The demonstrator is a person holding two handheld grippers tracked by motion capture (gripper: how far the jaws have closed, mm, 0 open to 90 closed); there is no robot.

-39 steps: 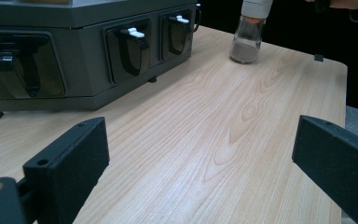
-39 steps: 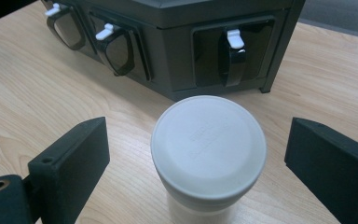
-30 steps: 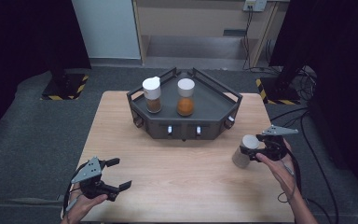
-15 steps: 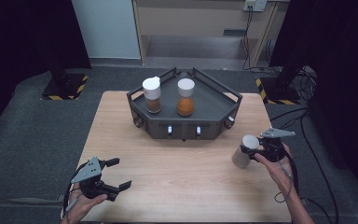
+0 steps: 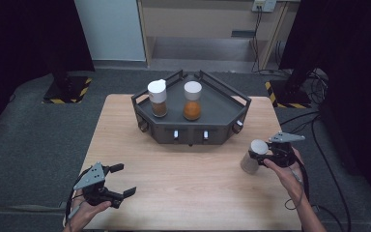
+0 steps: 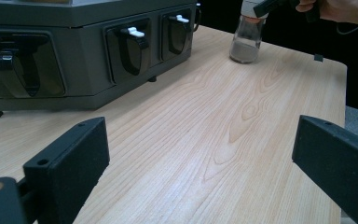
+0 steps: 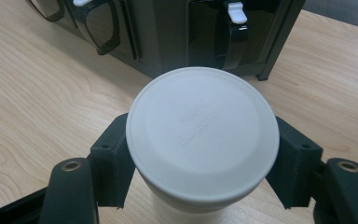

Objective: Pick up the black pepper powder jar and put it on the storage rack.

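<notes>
A clear jar point(image 5: 250, 159) with a white lid and greyish powder stands on the wooden table point(image 5: 193, 188) at the right. My right gripper point(image 5: 264, 155) is shut on it just under the lid. In the right gripper view both pads press the jar below its lid point(image 7: 203, 130), with my right gripper point(image 7: 203, 153) level around it. Near the table's front left corner, my left gripper point(image 5: 121, 180) is open with nothing between its fingers. The left gripper view shows my left gripper point(image 6: 200, 172) wide open over bare wood, with the jar point(image 6: 247, 42) far off.
A dark grey six-sided rack point(image 5: 222, 121) stands at the back middle of the table. It carries a jar of brown powder point(image 5: 158, 99) and a jar of orange powder point(image 5: 192, 101). Its front face point(image 6: 74, 51) has latches with white tabs.
My right gripper has edged in a little towards the jar and closed on it below the lid. The left hand and its gripper have kept still.
</notes>
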